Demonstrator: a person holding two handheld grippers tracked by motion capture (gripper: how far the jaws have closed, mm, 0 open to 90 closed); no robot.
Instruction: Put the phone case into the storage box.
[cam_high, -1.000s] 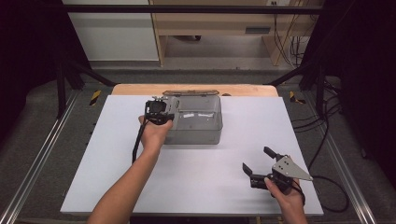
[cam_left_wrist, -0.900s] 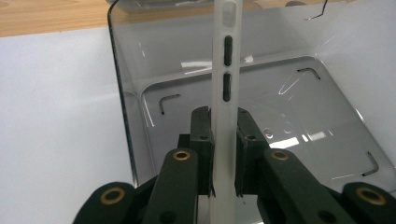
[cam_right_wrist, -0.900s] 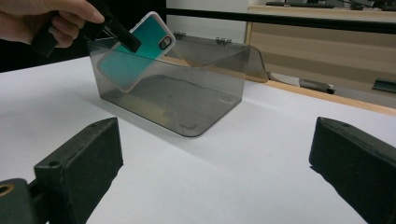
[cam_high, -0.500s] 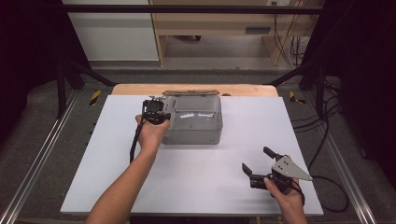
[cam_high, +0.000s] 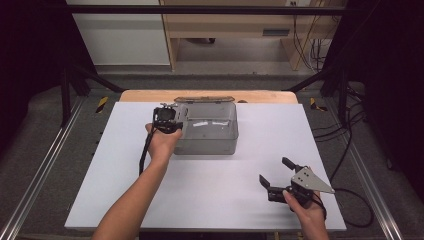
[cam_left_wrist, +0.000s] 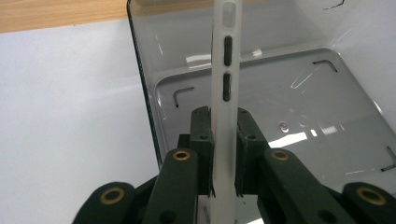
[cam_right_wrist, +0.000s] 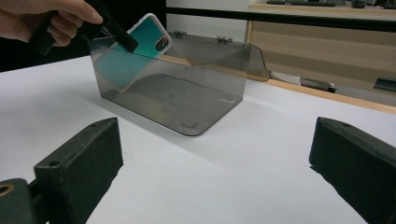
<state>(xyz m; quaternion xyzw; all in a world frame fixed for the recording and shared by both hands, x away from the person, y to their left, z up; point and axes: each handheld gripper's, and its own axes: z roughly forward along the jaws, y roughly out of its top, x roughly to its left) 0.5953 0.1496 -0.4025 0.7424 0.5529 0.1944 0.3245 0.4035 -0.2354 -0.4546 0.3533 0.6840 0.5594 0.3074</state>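
High view: the left gripper (cam_high: 168, 119) hangs over the smoky box's (cam_high: 210, 142) left end. Left gripper view: fingers (cam_left_wrist: 201, 140) clamp the phone case (cam_left_wrist: 223, 116) edge-on, above the box floor. Right gripper view: fingers (cam_right_wrist: 79, 161) spread wide, nothing between

Overhead light, even and bright on the white surface (cam_high: 210, 200); surroundings fall to near black. Soft, short shadows. Glare streaks on the smoky box (cam_left_wrist: 289, 135) floor. Close claw (cam_right_wrist: 215, 168) pads slightly soft; high view grainy, low detail.
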